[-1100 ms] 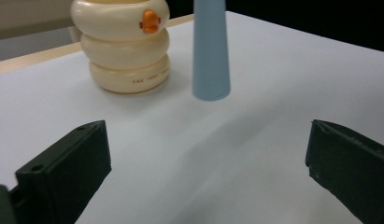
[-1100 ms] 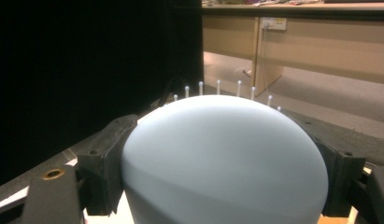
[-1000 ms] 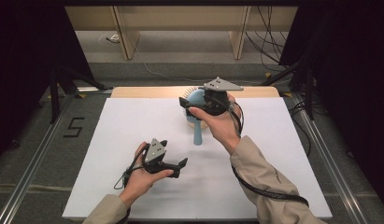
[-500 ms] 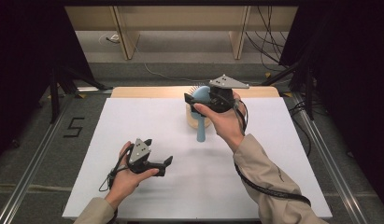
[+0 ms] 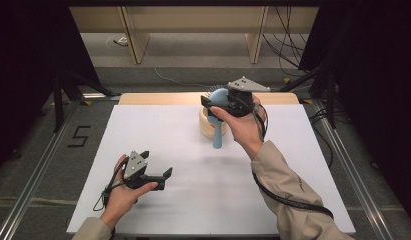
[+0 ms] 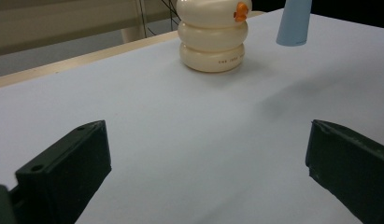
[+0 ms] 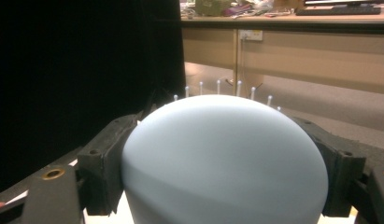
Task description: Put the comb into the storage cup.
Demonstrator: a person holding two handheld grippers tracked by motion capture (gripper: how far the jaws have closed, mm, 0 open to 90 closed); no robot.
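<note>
- The right gripper [image 5: 213,106] is clamping its jaws wide around the rounded head of a pale blue hairbrush [image 5: 219,131], holding it up over the far middle of the white surface [image 5: 303,165].
- The brush's long axis is running head-up, handle hanging down toward the person, right in front of a cream stacked-ring container [image 5: 207,127] sitting just behind it.
- The left gripper [image 5: 163,175] is hovering low at the near left with its jaws standing wide apart and nothing between them; it's well apart from both things, so the right hand is clearly the nearer one.
- My guess is the coming move is about getting the brush down into or beside that container, so the handle tip versus the container top is the thing to watch.
- The left gripper view is giving the side look: container [image 6: 213,37] with an orange knob [image 6: 241,11], and the handle end [image 6: 293,23] floating off the surface beside it.
- The right gripper view is showing the brush head [image 7: 224,163] pressed between both pads, with bristle tips [image 7: 218,87] poking past it.
</note>
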